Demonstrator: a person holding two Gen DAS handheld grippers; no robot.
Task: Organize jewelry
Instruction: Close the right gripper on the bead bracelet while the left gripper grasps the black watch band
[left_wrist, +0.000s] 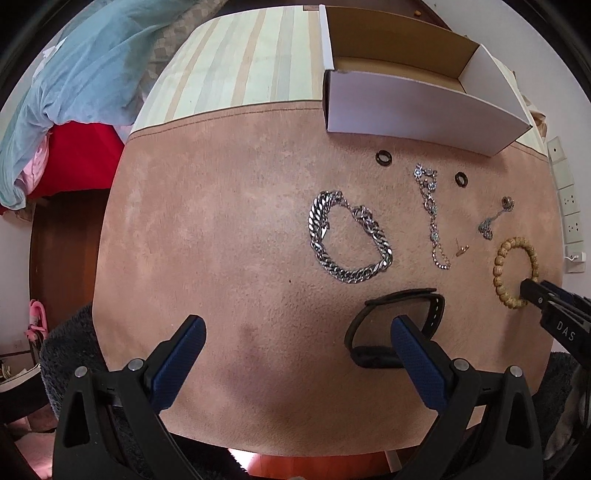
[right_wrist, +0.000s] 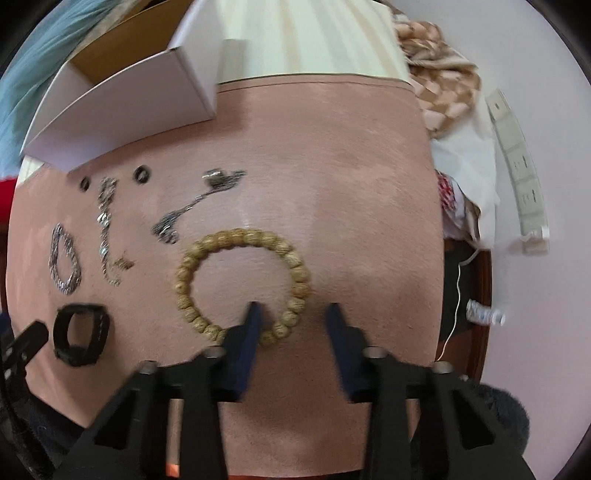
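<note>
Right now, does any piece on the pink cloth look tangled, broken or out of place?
Nothing looks broken or spilled. The thin silver chain necklace lies bunched, not spread out. The right gripper straddles the wooden bead bracelet, jaws open.

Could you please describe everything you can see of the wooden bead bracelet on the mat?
The wooden bead bracelet is a closed ring of round, tan, textured beads that look like carved wood or seeds. It lies flat on the pinkish suede-like mat, right of the other jewelry and apart from it. The right gripper is open and straddles the bracelet's near right arc: one finger's tip is inside the loop, the other outside. Whether the fingers touch the beads cannot be told.
</note>
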